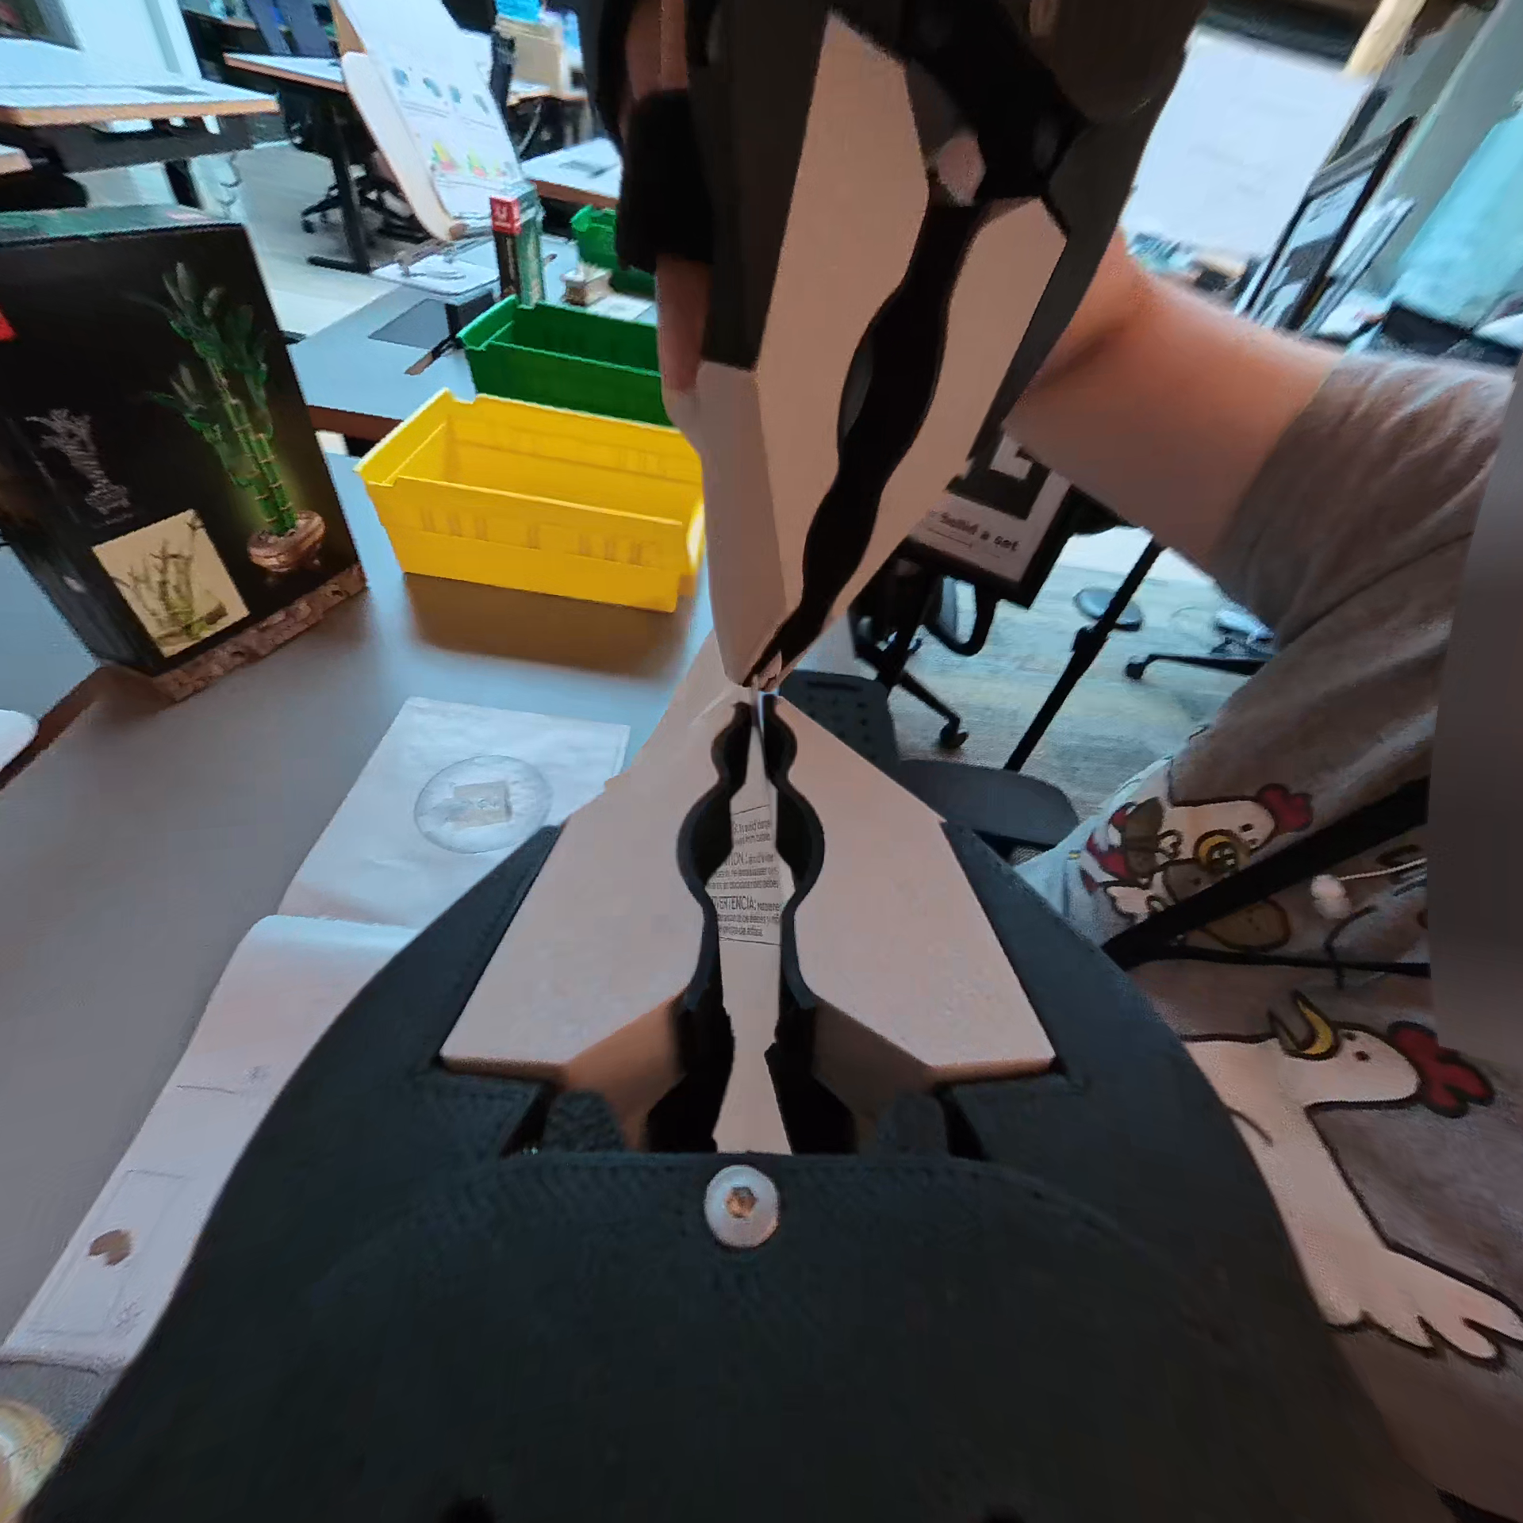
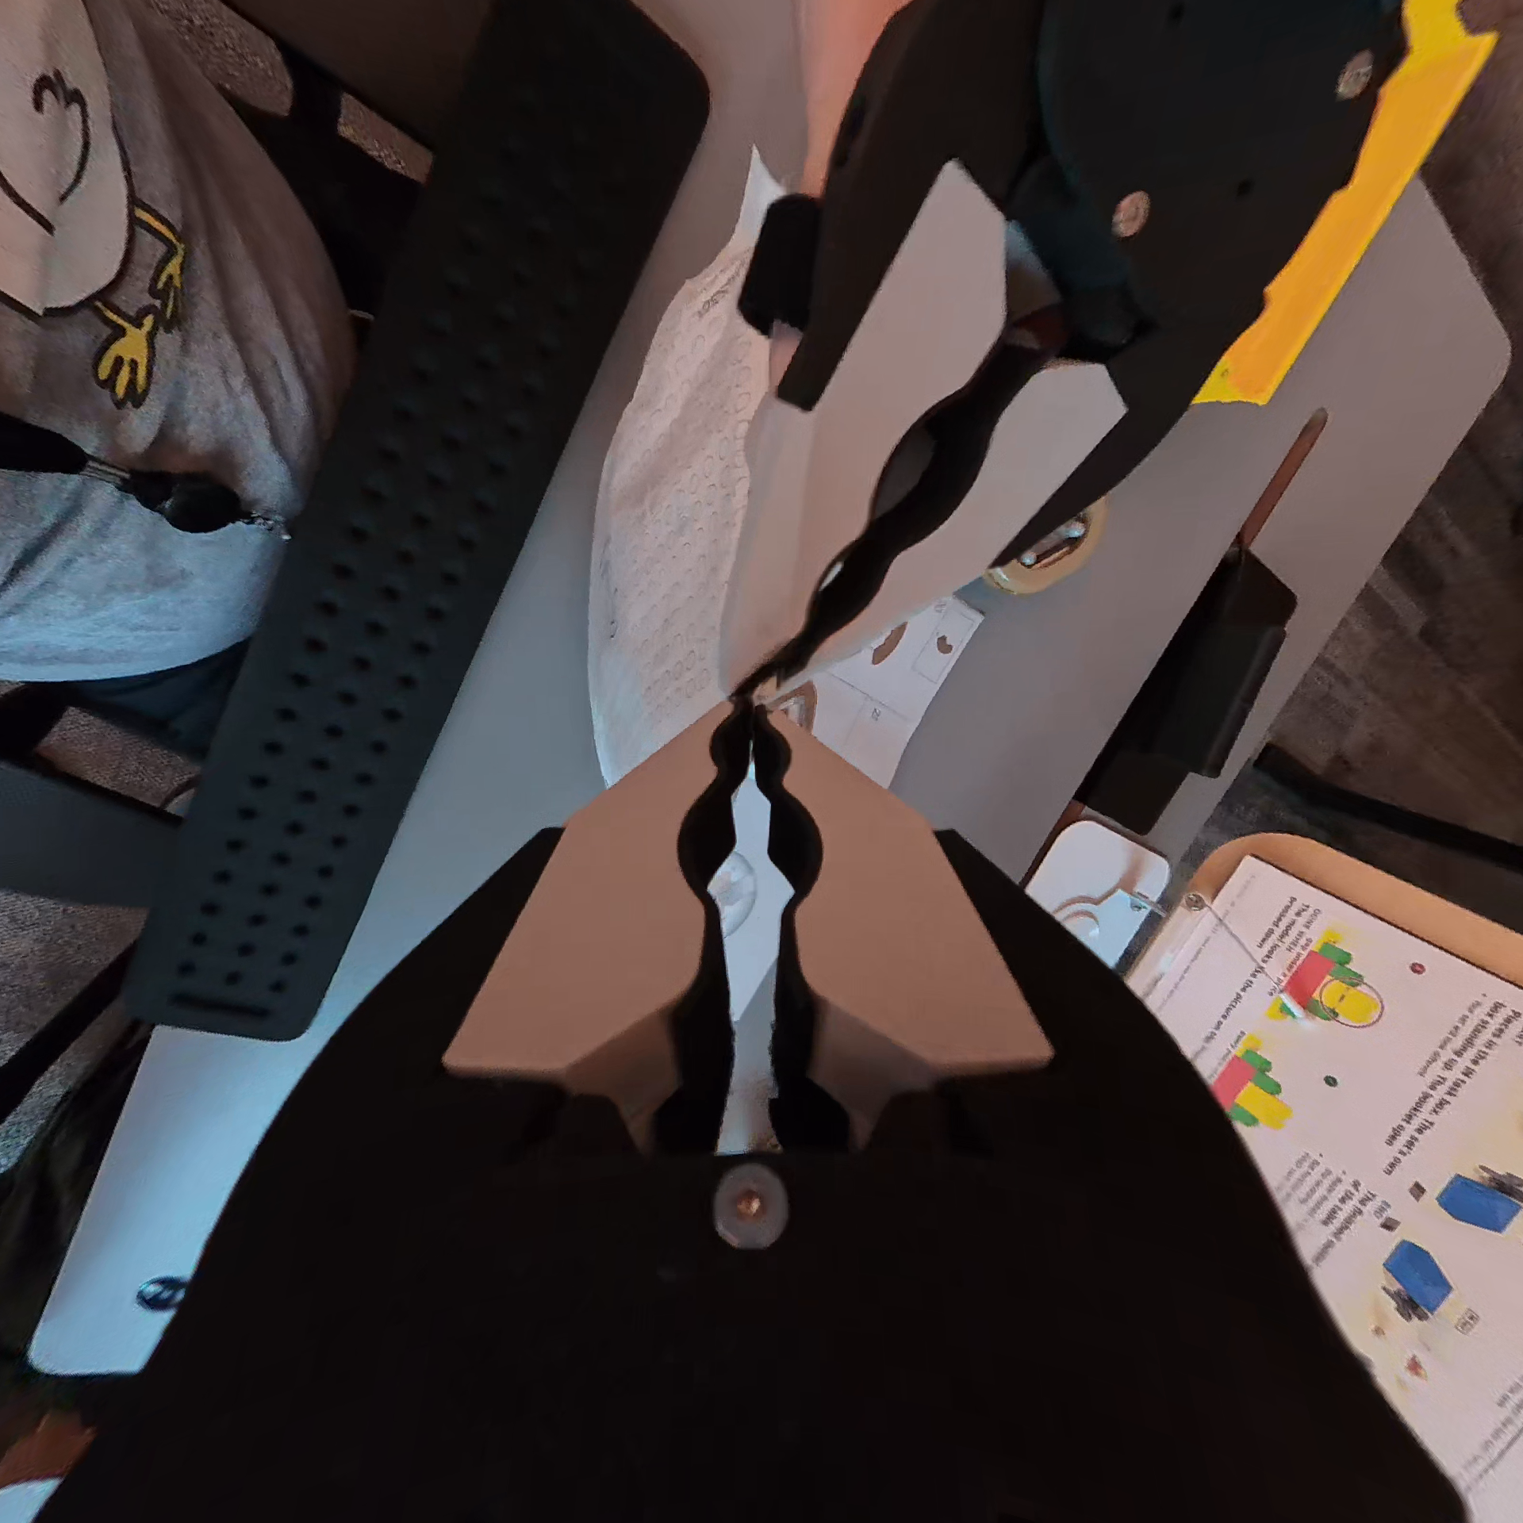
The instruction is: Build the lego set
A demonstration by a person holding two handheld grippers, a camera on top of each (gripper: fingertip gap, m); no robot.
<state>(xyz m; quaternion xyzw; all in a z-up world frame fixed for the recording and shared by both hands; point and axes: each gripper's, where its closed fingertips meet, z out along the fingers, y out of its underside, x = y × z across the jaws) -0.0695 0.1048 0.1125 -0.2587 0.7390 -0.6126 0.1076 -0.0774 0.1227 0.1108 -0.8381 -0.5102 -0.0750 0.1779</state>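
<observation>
My left gripper (image 1: 756, 707) and my right gripper (image 2: 748, 710) meet tip to tip over the table's right edge. Both are shut on the thin edge of a white paper parts bag (image 1: 746, 915), pinching it at the same spot. The bag shows as a printed white strip through the gap between my left fingers. In the left wrist view the right gripper (image 1: 766, 669) comes down from above. In the right wrist view the left gripper (image 2: 768, 681) comes from the upper right, and the bag's patterned paper (image 2: 676, 511) spreads behind it. The bag's contents are hidden.
On the grey table (image 1: 165, 824) lie more white bags (image 1: 478, 791), a dark set box with a bamboo picture (image 1: 165, 437), a yellow bin (image 1: 536, 503) and a green bin (image 1: 569, 354). An instruction sheet (image 2: 1360, 1112) lies at the right. A black chair armrest (image 2: 428, 494) and the person's arm (image 1: 1195, 428) are close. Both grippers' tips are close together, under 4 cm apart.
</observation>
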